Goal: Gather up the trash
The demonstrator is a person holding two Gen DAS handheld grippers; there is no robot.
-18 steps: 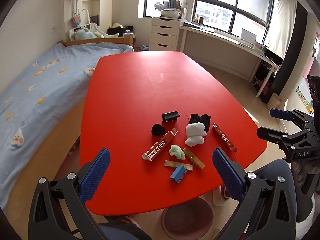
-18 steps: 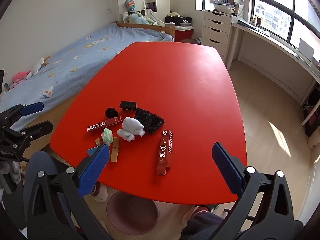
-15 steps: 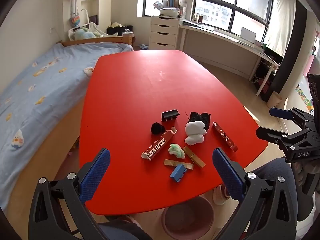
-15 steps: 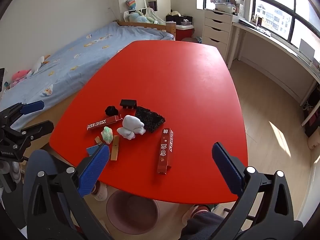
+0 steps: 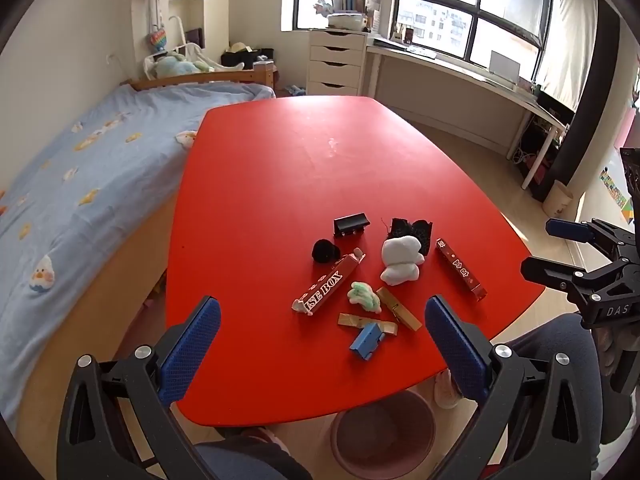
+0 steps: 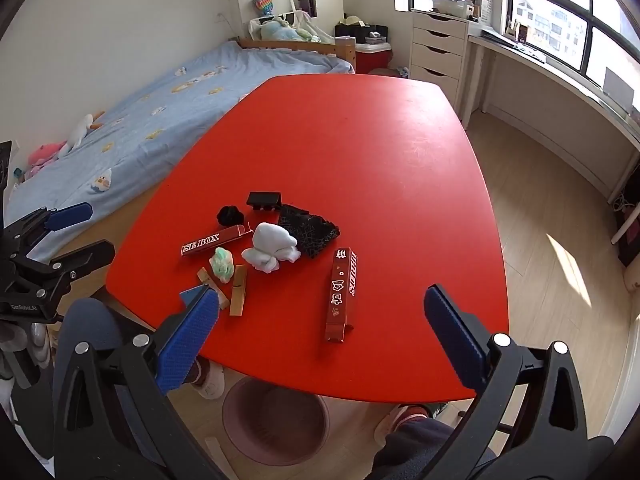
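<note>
Bin [image 6: 276, 420] under table [image 6: 360, 140]: far rim hidden by the table edge. Blue piece [image 6: 191, 295] half covered by right gripper's finger [image 6: 188, 344]. Box [image 5: 326, 287] lettering cut off, reads "ISE BOX". Person's legs [image 5: 556, 360] run off the frame.

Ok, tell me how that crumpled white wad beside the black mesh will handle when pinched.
The white wad looks like soft crumpled tissue, so it probably squashes between the pads. It likely weighs little and may drag along the red table if nudged. Its lumpy shape makes rolling unlikely.
</note>
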